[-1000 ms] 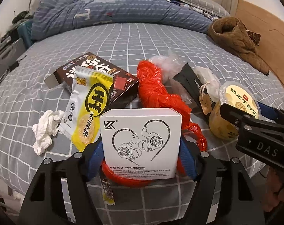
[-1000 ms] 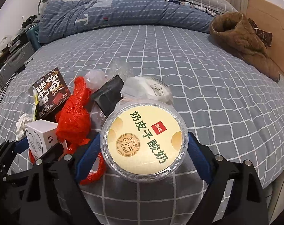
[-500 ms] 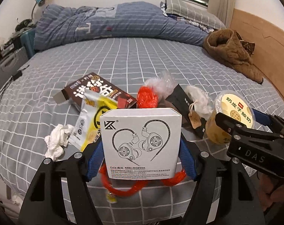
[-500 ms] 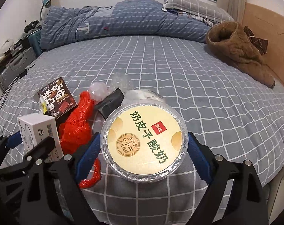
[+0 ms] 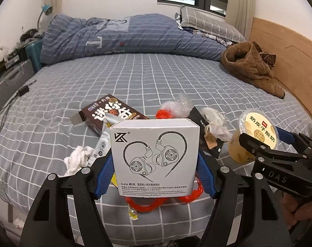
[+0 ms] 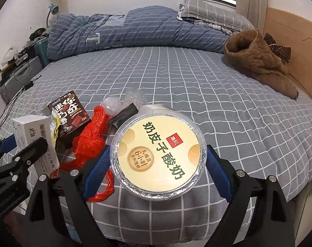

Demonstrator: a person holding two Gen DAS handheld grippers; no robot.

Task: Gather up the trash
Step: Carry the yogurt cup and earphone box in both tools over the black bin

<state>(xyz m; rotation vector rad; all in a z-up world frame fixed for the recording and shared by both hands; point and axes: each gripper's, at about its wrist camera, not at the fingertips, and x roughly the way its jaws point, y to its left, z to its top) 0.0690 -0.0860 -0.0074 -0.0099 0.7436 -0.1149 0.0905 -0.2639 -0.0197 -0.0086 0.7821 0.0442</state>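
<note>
The left gripper [image 5: 154,160] is clenched on a white earphone box [image 5: 154,156], its blue pads pressed to the box's two sides, the box upright and raised over the near edge of the bed [image 5: 156,78]; the right gripper [image 6: 158,162] grips a round yoghurt cup [image 6: 159,156] between its blue pads, the printed lid facing the camera, also raised over the near edge. In the left wrist view the yoghurt cup [image 5: 256,135] sits to the right of the box, apart from it. The other trash lies on the grey checked sheet near the bed's near edge, beyond both grippers: a red plastic bag [image 6: 90,142] between the two, a brown chocolate box [image 6: 68,113] behind it toward the left edge, a yellow snack wrapper [image 6: 55,127] leaning on that box, a crumpled white tissue [image 5: 77,158] leftmost, and a black packet [image 6: 125,113] with clear plastic [image 6: 135,96] just behind the cup. A brown coat [image 6: 258,59] lies at the far right edge; a blue quilt [image 6: 125,30] is heaped along the far edge.
</note>
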